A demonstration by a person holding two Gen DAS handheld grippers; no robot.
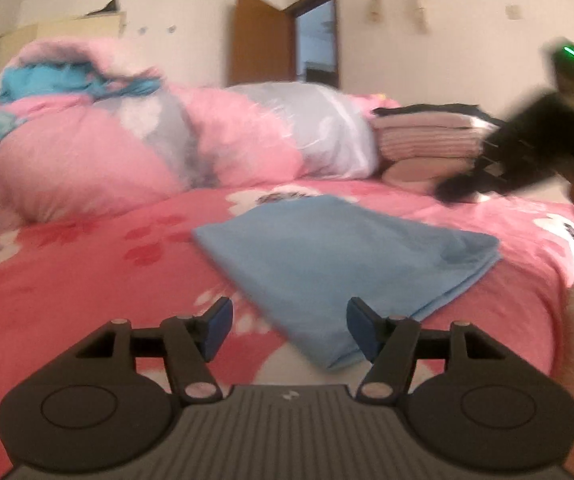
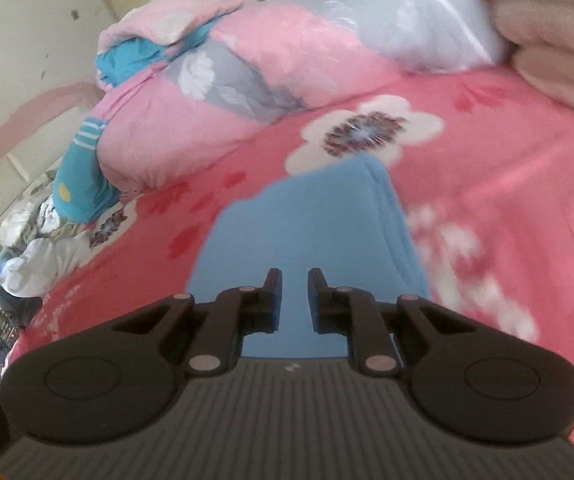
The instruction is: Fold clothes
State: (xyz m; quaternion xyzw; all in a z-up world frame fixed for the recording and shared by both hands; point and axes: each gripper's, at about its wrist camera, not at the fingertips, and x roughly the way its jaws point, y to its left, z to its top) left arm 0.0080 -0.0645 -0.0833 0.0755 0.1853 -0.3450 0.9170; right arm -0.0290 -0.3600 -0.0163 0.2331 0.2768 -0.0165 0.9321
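A light blue folded cloth [image 1: 347, 256] lies flat on the pink flowered bedsheet [image 1: 87, 280]. My left gripper [image 1: 289, 328] hovers low at its near corner with the jaws wide apart; the cloth's near edge lies below and between the blue pads [image 1: 221, 326], which do not press on it. In the left wrist view the right gripper [image 1: 519, 152] is a dark blur at the far right above the bed. In the right wrist view my right gripper [image 2: 295, 292] hangs over the blue cloth [image 2: 307, 220], jaws a narrow gap apart with nothing between them.
A bunched pink and grey duvet [image 1: 167, 140] fills the back of the bed. A stack of folded clothes [image 1: 427, 136] sits at the back right. Teal garments [image 2: 79, 184] and a loose pile of clothes [image 2: 35, 248] lie at the left edge. An open brown door [image 1: 263, 40] stands behind.
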